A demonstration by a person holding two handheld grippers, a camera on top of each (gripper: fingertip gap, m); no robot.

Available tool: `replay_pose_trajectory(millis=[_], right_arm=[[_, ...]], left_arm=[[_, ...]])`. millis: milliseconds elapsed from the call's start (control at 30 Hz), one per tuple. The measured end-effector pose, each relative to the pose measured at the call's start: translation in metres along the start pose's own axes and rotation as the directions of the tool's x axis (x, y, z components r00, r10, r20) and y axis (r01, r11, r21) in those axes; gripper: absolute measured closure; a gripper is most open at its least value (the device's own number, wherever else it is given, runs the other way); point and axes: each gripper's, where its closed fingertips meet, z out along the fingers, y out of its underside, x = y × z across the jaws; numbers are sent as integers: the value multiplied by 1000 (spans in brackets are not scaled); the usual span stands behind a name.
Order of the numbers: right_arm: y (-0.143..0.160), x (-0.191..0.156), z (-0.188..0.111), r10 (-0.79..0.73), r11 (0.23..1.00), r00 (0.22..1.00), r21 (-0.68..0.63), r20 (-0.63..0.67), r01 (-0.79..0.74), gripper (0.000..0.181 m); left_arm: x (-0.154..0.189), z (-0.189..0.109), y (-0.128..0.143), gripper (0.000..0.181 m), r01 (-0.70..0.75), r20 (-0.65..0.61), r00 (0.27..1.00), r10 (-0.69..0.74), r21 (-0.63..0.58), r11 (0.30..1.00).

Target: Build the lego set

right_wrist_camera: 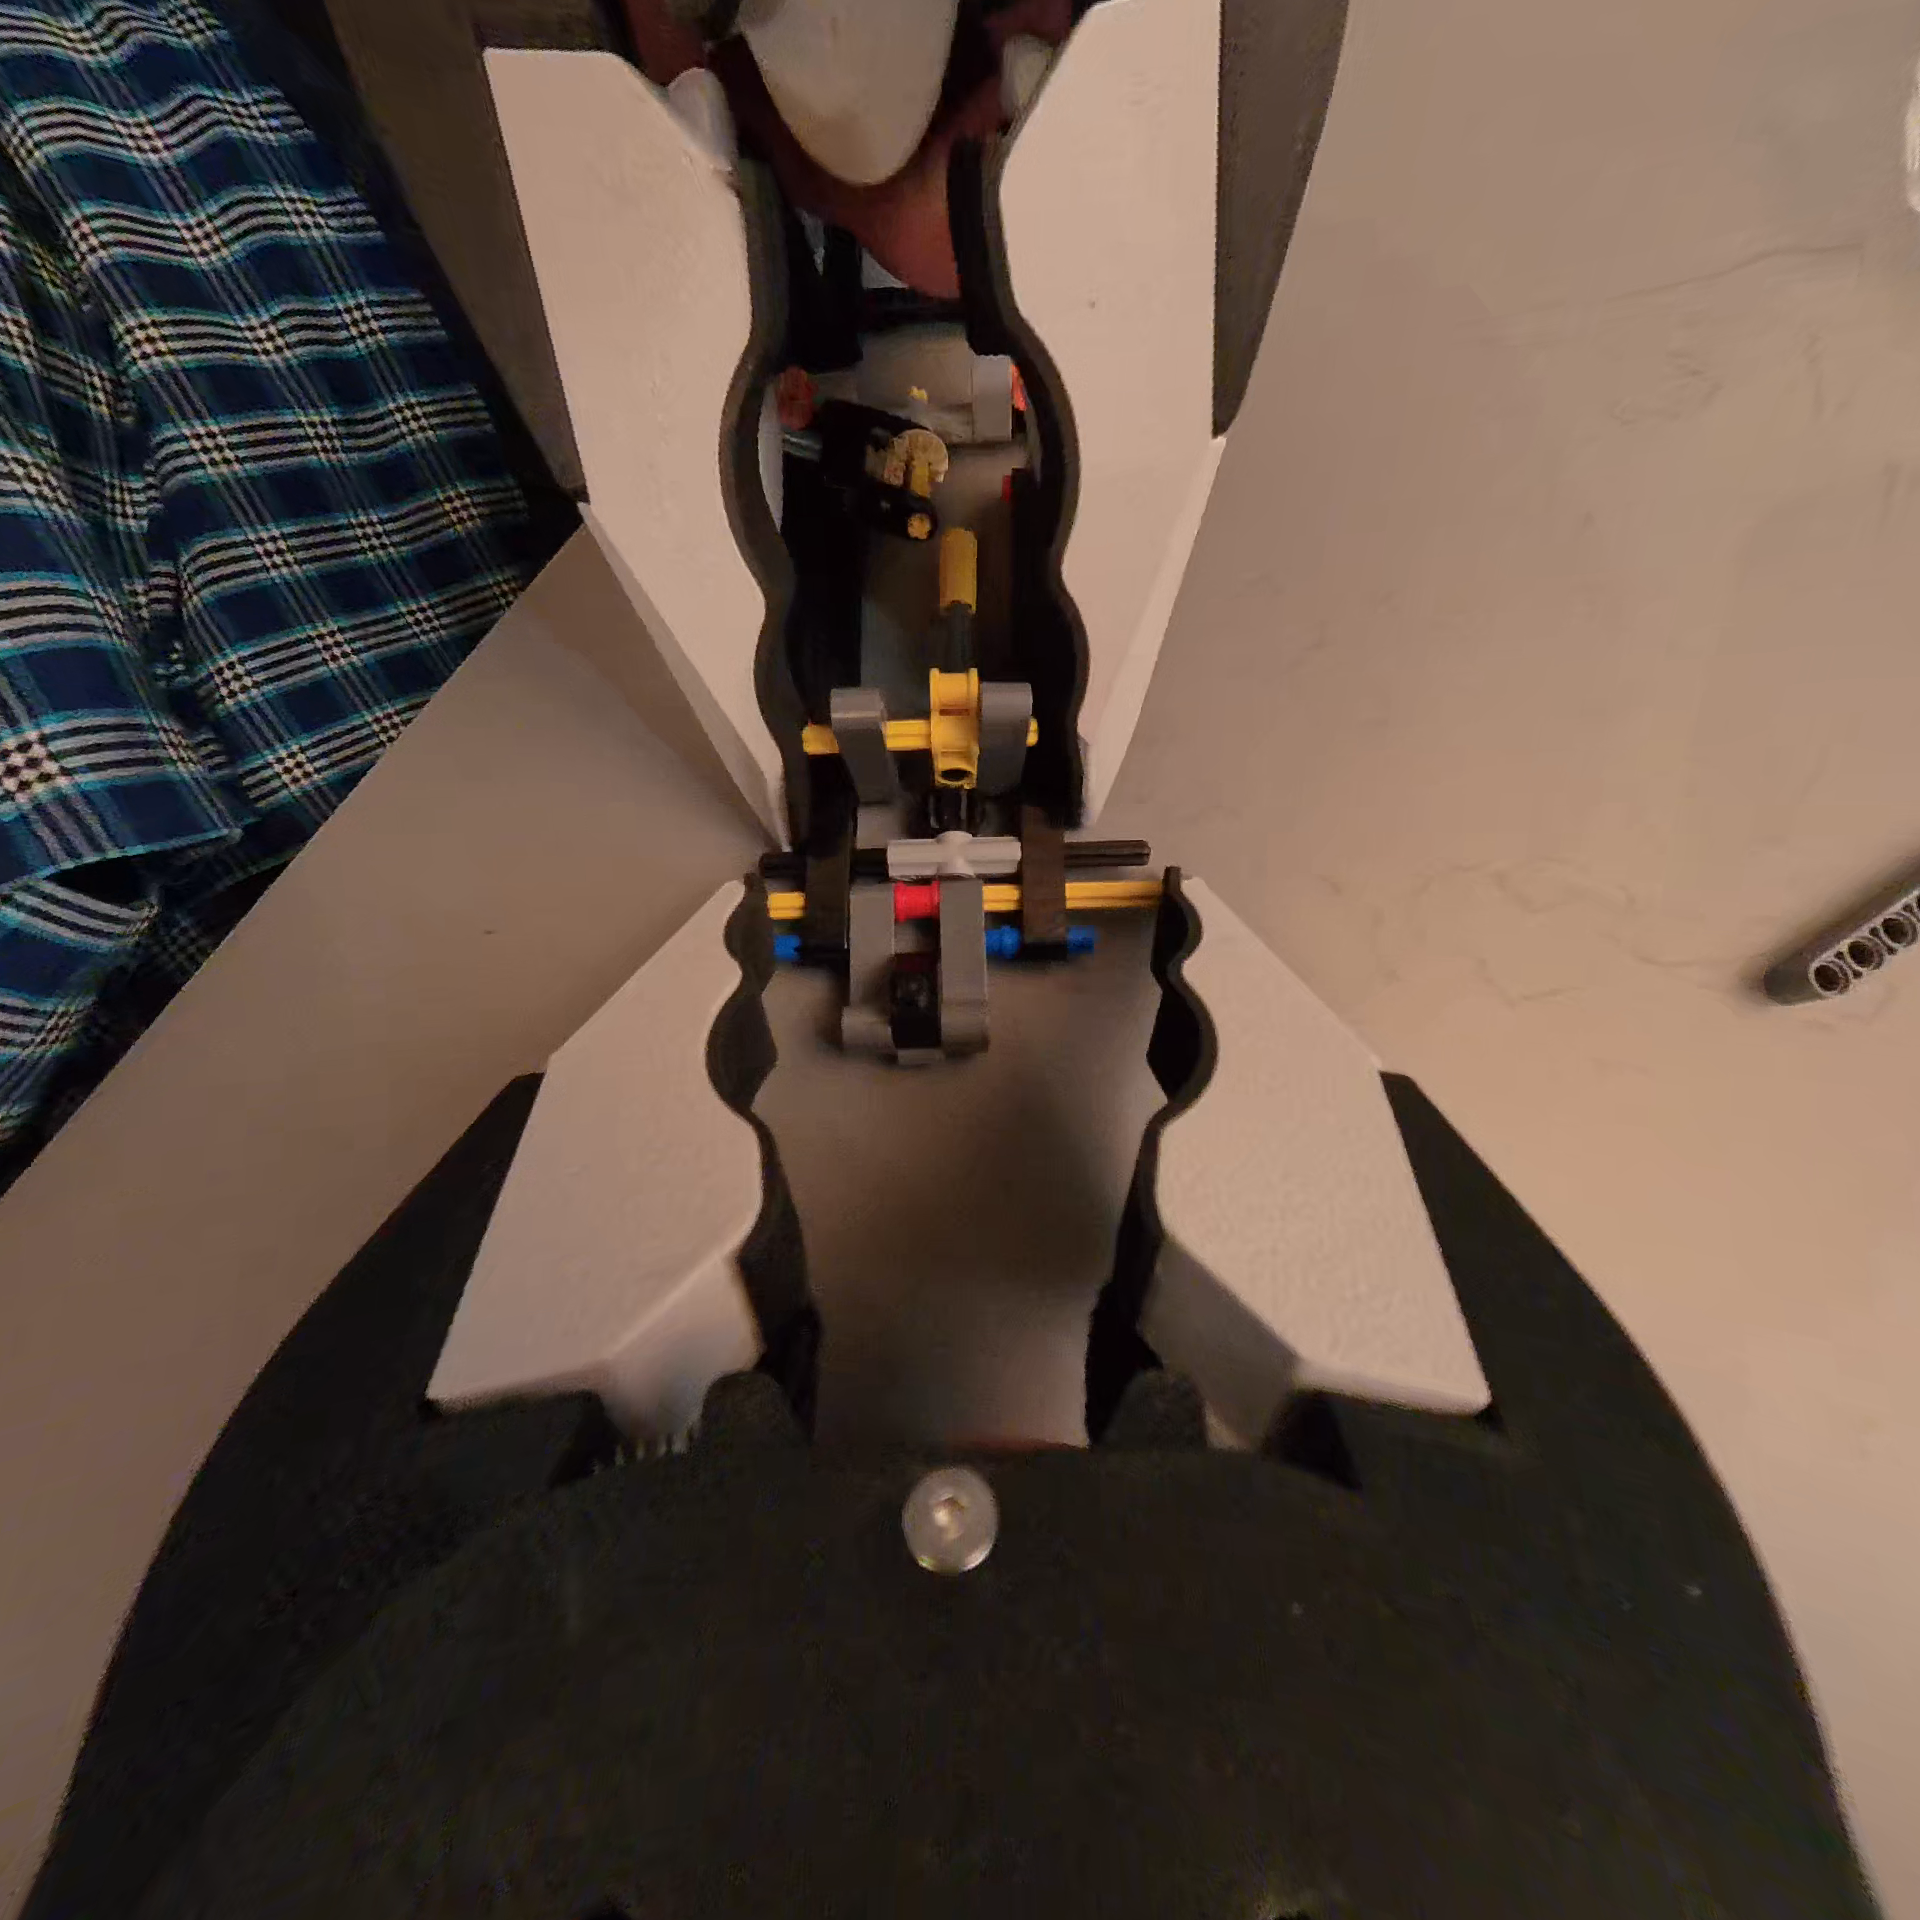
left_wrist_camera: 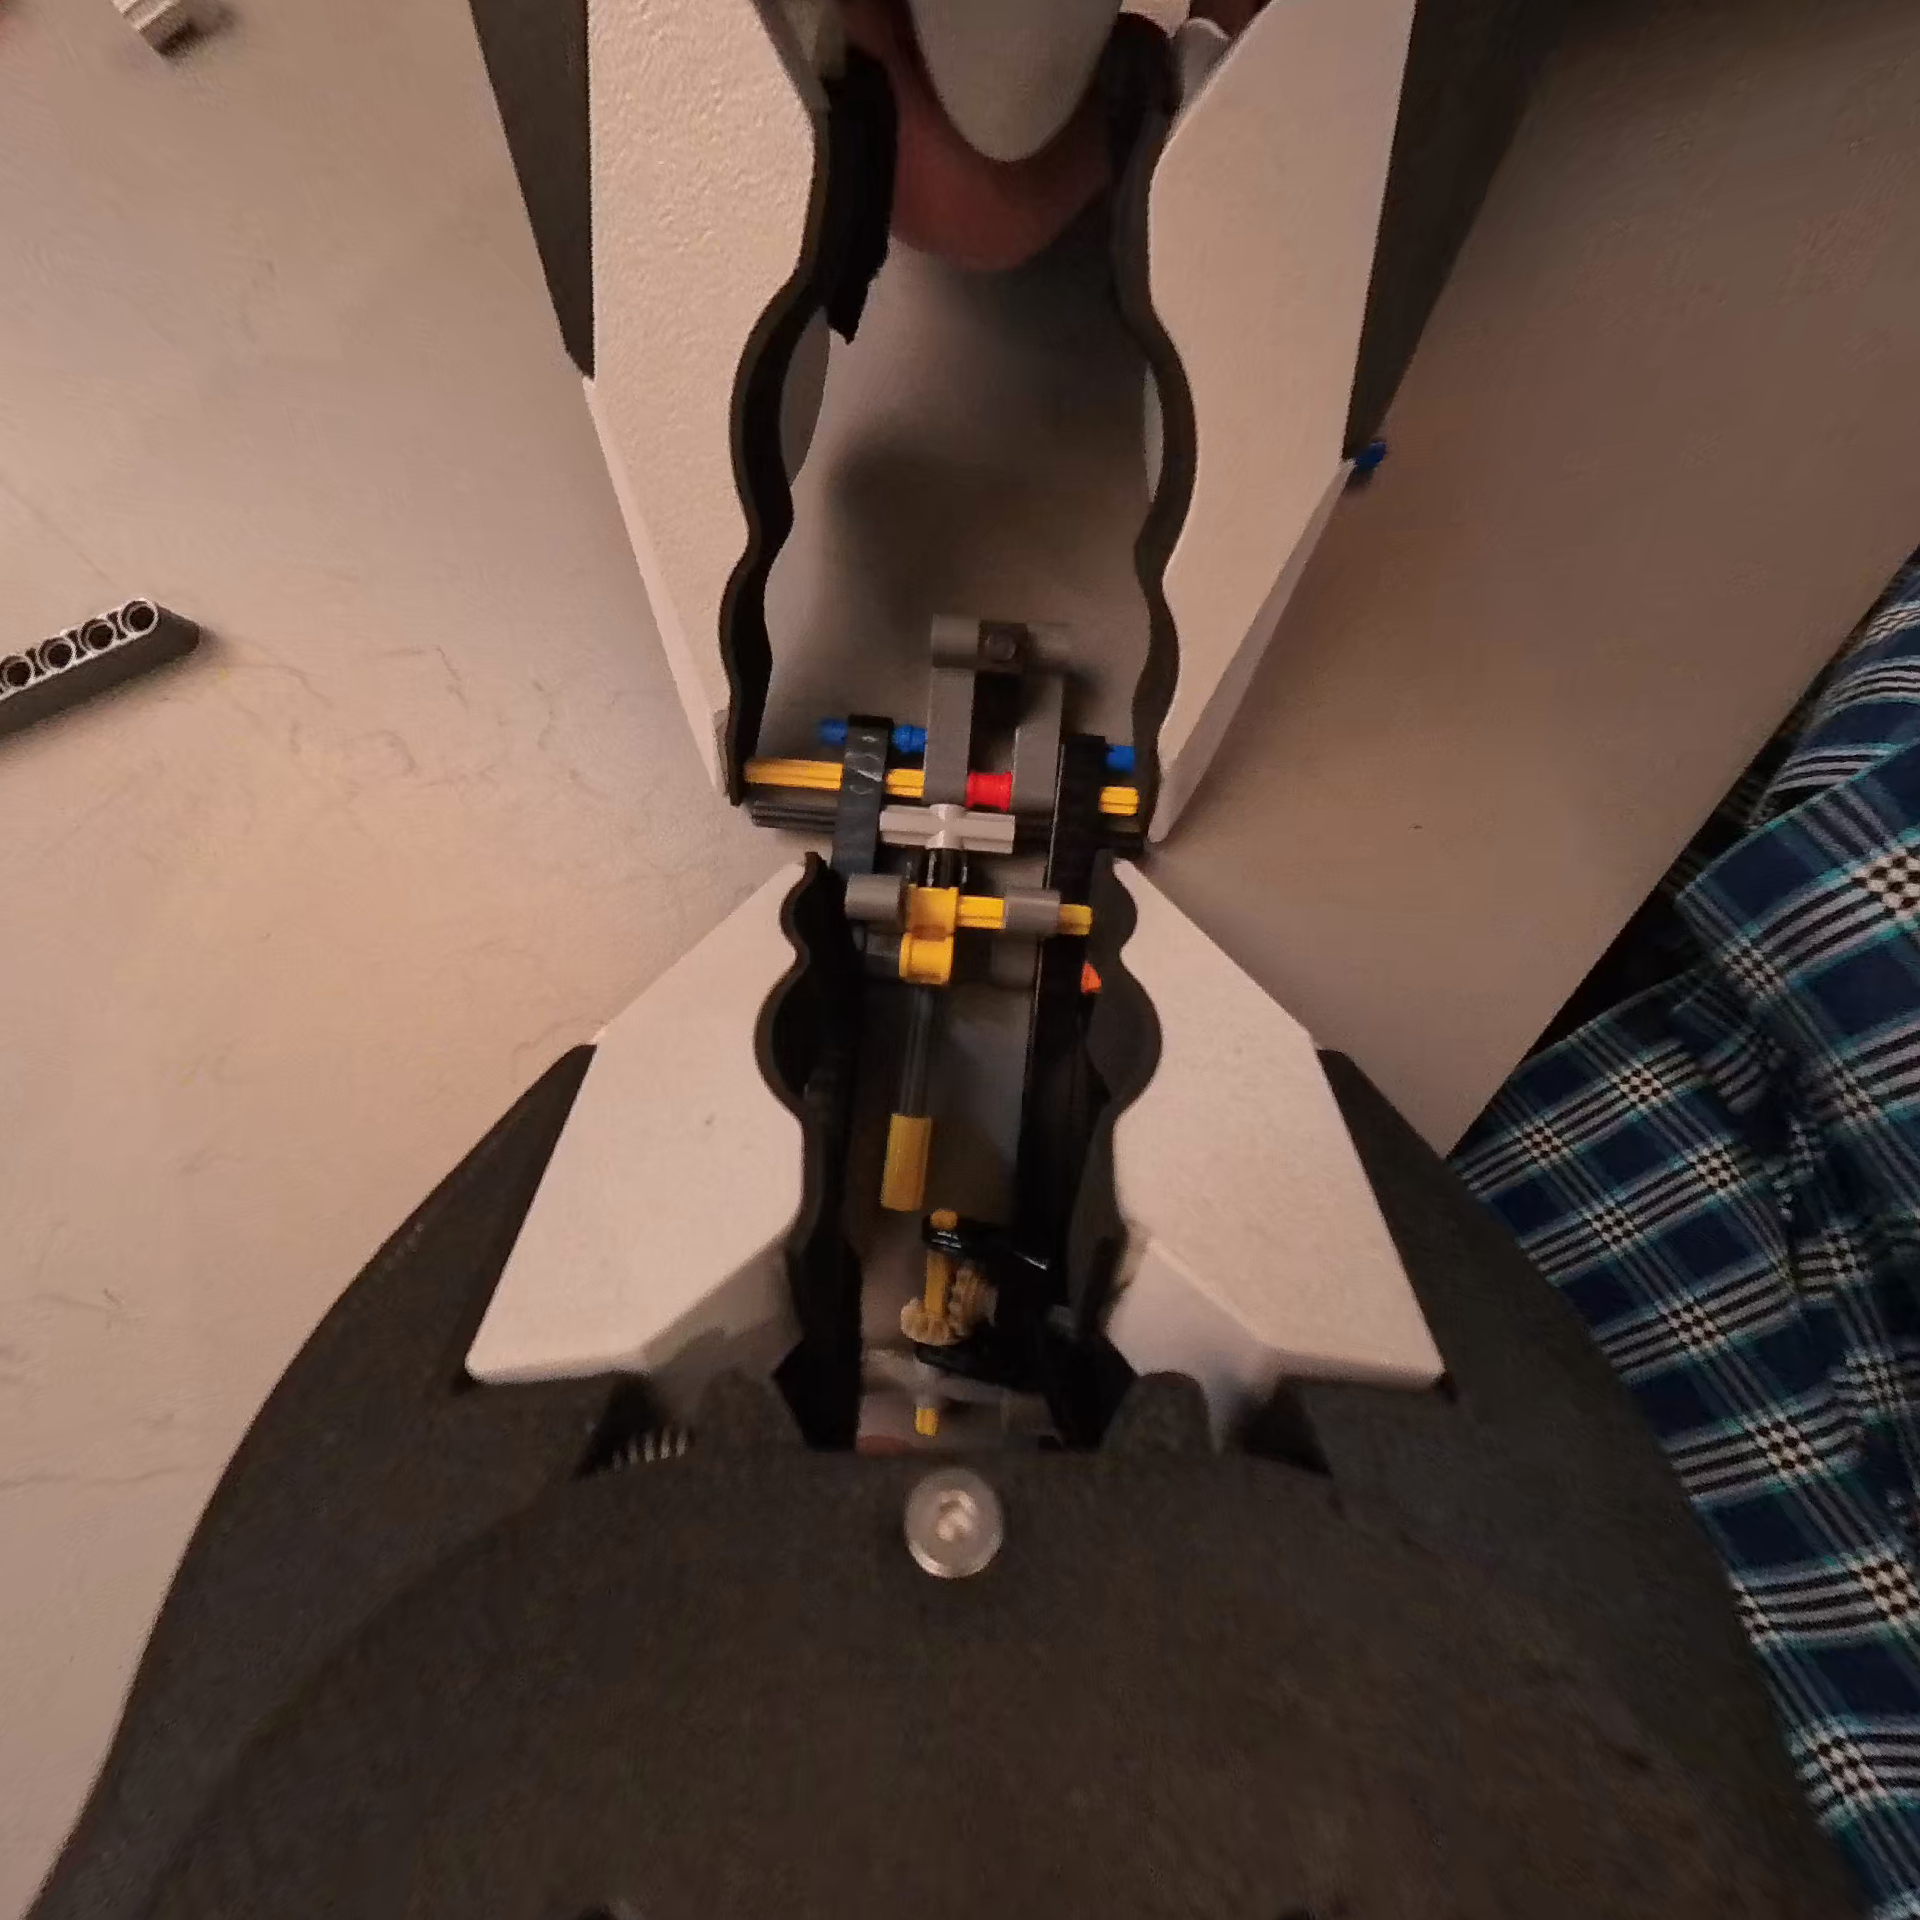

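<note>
A lego assembly of black beams, grey connectors, yellow axles, blue pins and a red bush hangs between the two grippers, which face each other tip to tip. My left gripper is shut on the long black frame, which runs back between its wavy black pads. My right gripper grips the ends of the cross-wise yellow axle, and the grey fork end lies in its gap. The assembly also shows in the right wrist view, with the left gripper coming from the top.
A grey beam with holes lies on the white tabletop and also shows in the right wrist view. Another grey piece lies at the far corner. A blue plaid cloth sits beyond the table's edge. Less than 4 cm separates the two grippers' tips.
</note>
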Motion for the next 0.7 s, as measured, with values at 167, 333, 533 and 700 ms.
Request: replay_pose_trajectory(millis=[167, 333, 533, 700], right_arm=[[0, 0, 0, 9, 1000, 1000, 0, -14, -9, 109], [0, 0, 1, 21, 1000, 999, 3, -28, -21, 109], [-3, -1, -4, 43, 998, 999, 35, 9, -43, 100], [-1, 1, 0, 16, 1000, 1000, -1, 24, -16, 94]], left_arm=[[0, 0, 0, 132, 1, -2, 1000, -1, -1, 1000], [0, 0, 0, 132, -5, -3, 1000, 5, -1, 1000], [-2, -1, 0, 132, -1, 1, 1000, 1, -9, 1000], [-2, -1, 1, 132, -3, 0, 1000, 3, -12, 1000]])
